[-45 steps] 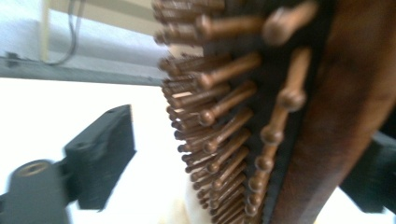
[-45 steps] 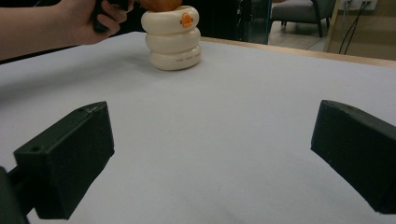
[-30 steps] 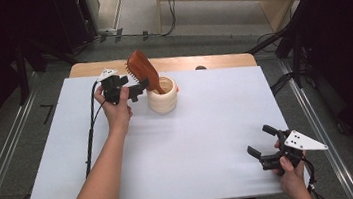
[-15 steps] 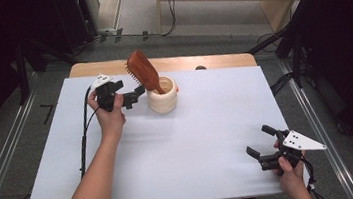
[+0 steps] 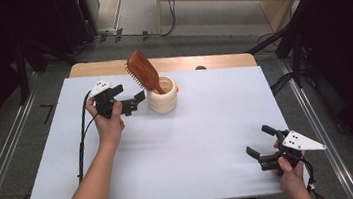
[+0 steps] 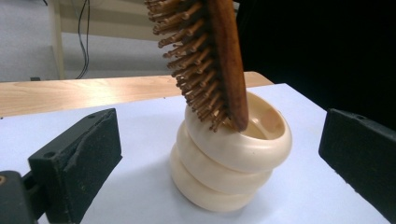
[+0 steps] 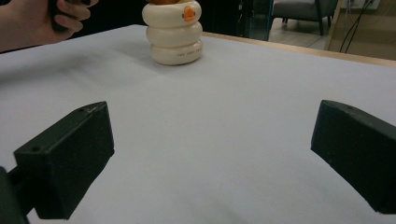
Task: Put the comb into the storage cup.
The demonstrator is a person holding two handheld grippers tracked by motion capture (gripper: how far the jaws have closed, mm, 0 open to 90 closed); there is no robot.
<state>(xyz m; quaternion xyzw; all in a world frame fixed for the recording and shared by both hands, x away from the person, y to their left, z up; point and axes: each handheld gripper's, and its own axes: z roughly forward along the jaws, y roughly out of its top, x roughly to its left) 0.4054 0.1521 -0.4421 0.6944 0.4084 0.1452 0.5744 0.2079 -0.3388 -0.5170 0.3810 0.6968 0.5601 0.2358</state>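
At the far side of the white table (image 5: 180, 149), the brown hairbrush (image 5: 142, 72) stands handle-down in the cream holder (image 5: 163, 100), leaning left. The left gripper (image 5: 132, 100) sits just beside it, jaws wide and holding nothing. I think it should move off slowly, so nothing tips. The right gripper (image 5: 263, 147) rests near the front, wide too.

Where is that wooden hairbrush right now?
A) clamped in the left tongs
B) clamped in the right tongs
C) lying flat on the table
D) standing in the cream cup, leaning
D: the hairbrush stands tilted with its handle down inside the cup, while the left tongs sit open beside the cup, off the brush.
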